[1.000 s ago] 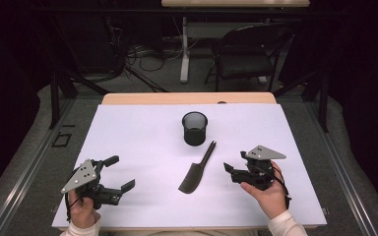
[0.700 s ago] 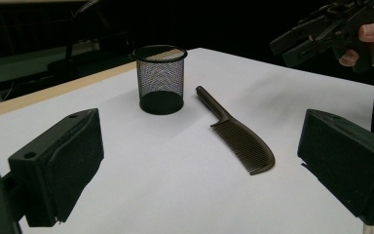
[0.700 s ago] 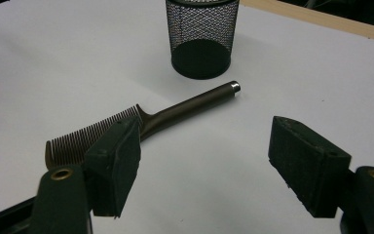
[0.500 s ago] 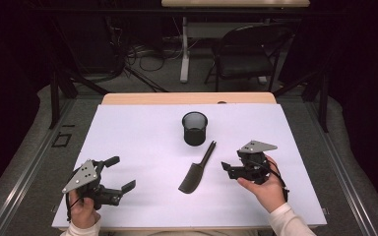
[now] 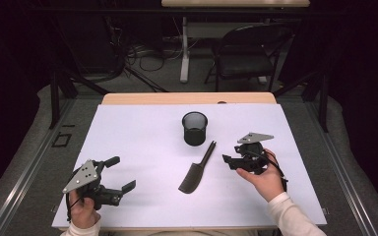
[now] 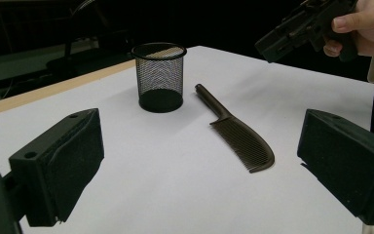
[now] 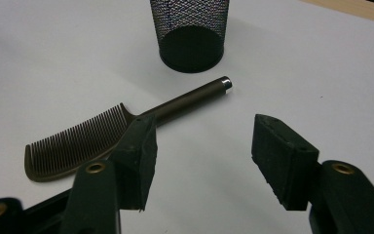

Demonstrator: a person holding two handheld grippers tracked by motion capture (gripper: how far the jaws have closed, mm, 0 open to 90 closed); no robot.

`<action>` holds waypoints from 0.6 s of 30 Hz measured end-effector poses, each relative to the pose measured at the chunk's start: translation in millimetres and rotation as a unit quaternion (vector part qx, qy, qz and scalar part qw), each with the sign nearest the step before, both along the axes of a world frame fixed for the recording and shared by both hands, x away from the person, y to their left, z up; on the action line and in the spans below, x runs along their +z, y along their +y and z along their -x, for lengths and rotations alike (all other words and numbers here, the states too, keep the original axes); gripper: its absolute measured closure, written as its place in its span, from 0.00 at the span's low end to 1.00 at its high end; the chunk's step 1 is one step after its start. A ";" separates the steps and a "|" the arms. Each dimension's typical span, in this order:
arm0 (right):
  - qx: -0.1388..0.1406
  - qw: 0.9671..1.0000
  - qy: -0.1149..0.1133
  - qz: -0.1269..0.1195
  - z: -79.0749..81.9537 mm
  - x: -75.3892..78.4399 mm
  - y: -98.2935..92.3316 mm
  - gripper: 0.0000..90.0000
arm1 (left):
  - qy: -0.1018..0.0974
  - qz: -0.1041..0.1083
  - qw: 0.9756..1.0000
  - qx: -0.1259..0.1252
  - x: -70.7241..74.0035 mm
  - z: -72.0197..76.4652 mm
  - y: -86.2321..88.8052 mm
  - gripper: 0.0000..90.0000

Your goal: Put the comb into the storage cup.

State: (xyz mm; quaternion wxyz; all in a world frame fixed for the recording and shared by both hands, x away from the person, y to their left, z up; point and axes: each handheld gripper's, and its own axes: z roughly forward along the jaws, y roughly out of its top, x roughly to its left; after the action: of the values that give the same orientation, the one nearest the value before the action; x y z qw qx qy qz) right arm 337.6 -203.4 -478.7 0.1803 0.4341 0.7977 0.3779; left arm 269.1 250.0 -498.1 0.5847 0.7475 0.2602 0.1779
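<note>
The comb lies flat on the counter, its long axis running from 7 o'clock at the teeth to 1 o'clock at the handle tip beside the mesh cup. The right gripper is nearer, at 3 o'clock of the handle; its jaws, just closing, are apart and empty. The left gripper rests well apart, jaws wide and empty

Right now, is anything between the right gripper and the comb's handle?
Nothing visible. The right gripper is open beside the comb, with bare white table between them. Its jaws have just been closing with nothing between them. The mesh cup stands beyond the handle's tip, off that path.
</note>
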 end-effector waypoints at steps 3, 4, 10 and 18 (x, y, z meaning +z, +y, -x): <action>-0.003 1.000 0.004 0.006 -4.8 0.4 3.5 0.50 | 0.001 0.000 1.000 -0.002 -0.2 -0.1 0.0 0.04; -0.003 1.000 0.004 0.006 -4.8 0.4 3.5 0.50 | 0.001 0.001 1.000 -0.002 -0.3 -0.1 0.0 0.04; -0.009 1.000 0.014 0.011 -13.3 0.7 9.2 0.53 | 0.002 -0.001 1.000 -0.001 -0.4 -0.1 0.4 0.04; -0.002 1.000 0.014 -0.002 -26.0 2.3 15.9 0.58 | 0.002 -0.002 1.000 0.001 -0.7 -0.3 0.5 0.04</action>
State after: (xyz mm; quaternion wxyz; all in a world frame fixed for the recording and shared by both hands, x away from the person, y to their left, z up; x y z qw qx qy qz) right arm 363.6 -187.5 -476.5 0.1687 0.4415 0.7983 0.3732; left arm 269.4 250.5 -498.8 0.5825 0.7487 0.2620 0.1772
